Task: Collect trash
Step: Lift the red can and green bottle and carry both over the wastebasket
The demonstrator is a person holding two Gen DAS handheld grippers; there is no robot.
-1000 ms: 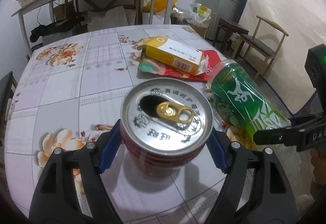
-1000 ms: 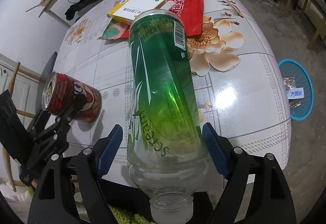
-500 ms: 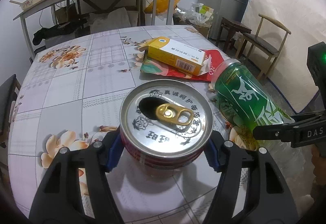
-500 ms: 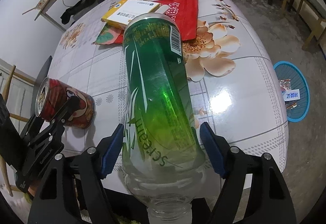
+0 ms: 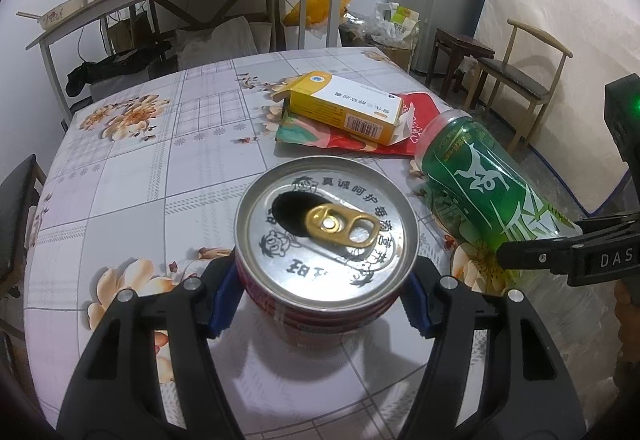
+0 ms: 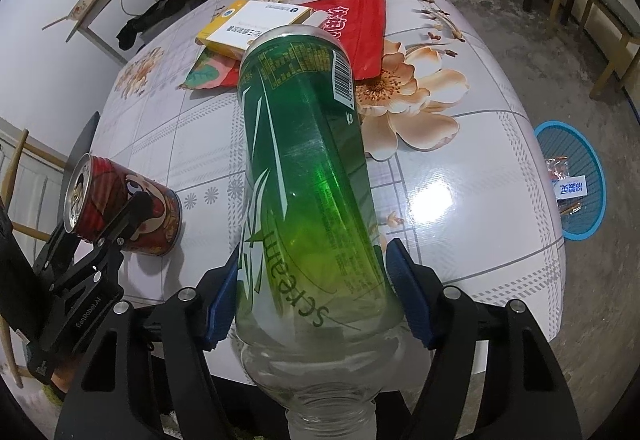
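Progress looks early: both pieces of trash are gripped but neither has left the surface. The left tool has its blue pads pressed against the sides of an opened red drink can, which stands upright near the front edge; its lid carries a ring of Chinese characters and a gold pull tab. The right tool, whose jaws have just been closing, clamps the lower part of an empty green-labelled plastic bottle lying tilted with its uncapped neck toward the camera; the label reads "scream" and bears a barcode. The left tool's arm is marked "GenRobot.AI", and the right one shows "DAS". Still uncollected, farther back on the floral cloth, are a yellow and white carton with a barcode and small print too fine to read, resting on a red snack bag with white Chinese lettering. A blue waste basket sits on the floor beside the surface, already holding a few wrappers, and is probably where everything goes.
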